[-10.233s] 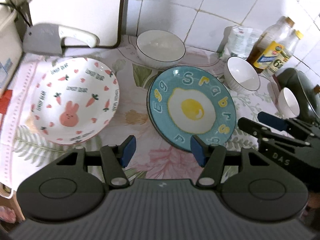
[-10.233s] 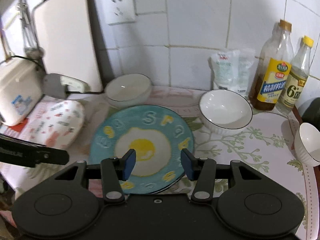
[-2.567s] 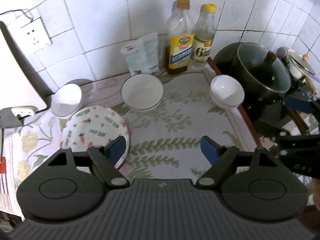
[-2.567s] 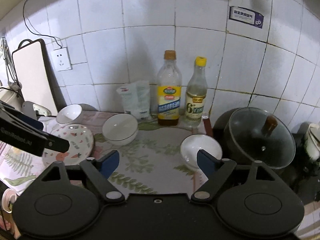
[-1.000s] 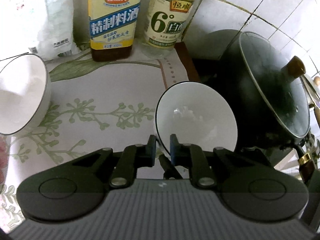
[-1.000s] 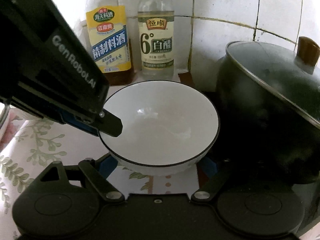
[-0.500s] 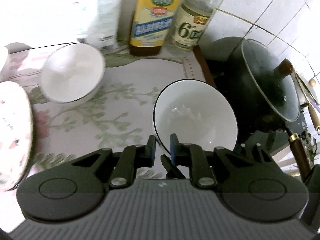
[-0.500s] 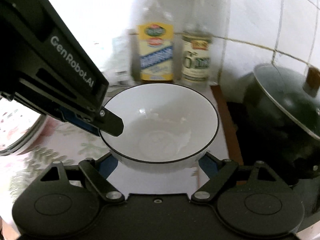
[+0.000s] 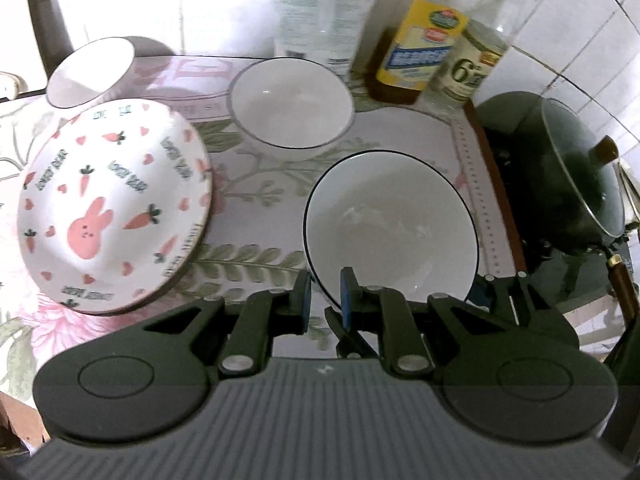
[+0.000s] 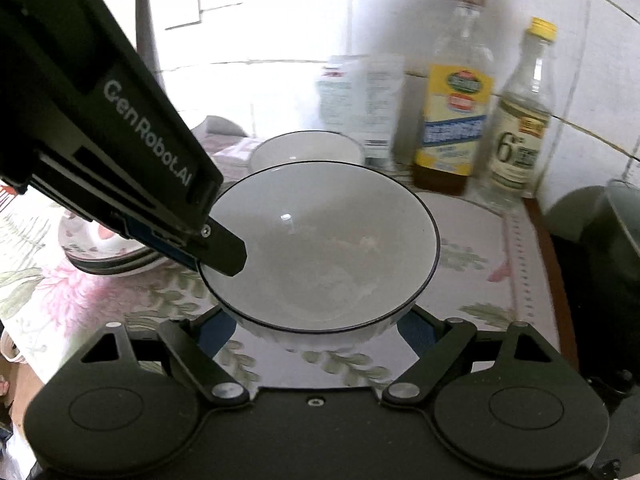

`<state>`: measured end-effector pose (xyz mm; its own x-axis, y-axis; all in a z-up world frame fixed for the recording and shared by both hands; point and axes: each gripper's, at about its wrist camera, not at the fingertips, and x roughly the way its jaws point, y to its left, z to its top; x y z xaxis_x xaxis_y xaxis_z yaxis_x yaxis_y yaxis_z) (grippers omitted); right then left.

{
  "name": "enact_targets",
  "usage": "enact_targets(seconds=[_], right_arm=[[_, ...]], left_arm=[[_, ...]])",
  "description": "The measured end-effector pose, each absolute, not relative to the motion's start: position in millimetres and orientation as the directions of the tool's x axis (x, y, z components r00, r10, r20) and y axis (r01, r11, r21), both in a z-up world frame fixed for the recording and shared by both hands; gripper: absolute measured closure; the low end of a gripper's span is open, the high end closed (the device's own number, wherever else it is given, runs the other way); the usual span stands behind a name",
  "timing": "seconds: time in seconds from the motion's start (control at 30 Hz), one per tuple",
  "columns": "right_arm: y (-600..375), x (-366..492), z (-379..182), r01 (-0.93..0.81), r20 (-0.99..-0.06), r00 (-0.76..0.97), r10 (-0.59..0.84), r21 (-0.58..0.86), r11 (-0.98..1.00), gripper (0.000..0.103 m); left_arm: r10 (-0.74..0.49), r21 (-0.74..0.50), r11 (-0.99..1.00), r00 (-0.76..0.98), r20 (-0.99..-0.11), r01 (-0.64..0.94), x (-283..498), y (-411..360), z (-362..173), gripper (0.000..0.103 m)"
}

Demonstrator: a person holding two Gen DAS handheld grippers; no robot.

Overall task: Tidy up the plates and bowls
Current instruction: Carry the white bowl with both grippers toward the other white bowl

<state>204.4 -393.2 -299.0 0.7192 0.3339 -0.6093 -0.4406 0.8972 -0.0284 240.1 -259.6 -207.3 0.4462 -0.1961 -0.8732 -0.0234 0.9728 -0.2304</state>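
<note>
A: Left to right, then. Far left, the bunny plate (image 9: 114, 208) sits on a stack on the cloth (image 9: 400, 128), with a small bowl (image 9: 90, 72) behind it by the wall.

B: Next comes the middle bowl (image 9: 290, 106), resting on the cloth in front of the bottles (image 9: 424, 46).

A: Then the carried bowl (image 9: 390, 226). The left gripper (image 9: 324, 294) has its fingers pinched on the near rim, one inside and one outside.

B: And the right gripper (image 10: 316, 332)?

A: Spread wide, its fingers on either side of that bowl's base. Whether they touch the bowl I can't tell.

B: Held clear of the cloth?

A: It looks so, but I'm not sure.

B: What worries you?

A: A rim pinch on glazed ware. If the bowl tips, it could slip out and chip the middle bowl or hit the pot (image 9: 560, 184) on the right.

B: Nesting could also go badly: come in off-centre and rim knocks rim.
</note>
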Motion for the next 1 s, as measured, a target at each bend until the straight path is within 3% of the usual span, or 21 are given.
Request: enact_targets(seconds=[0.43,1.0], right_arm=[[-361.4,223.3,-322.0,-0.474,-0.634,0.709,0.310,-0.103,0.874,0.013],[-377.5,235.9,-329.0,-0.446,-0.719,0.636,0.281,-0.044,0.894,0.014]], left_arm=[[-0.238,-0.284,0.958,0.421,-0.875,-0.049,255.1,-228.7,-238.5,0.090],[-0.236,-0.252,0.968,0.336,-0.912,-0.004,269.0,-244.4,-250.7,0.088]])
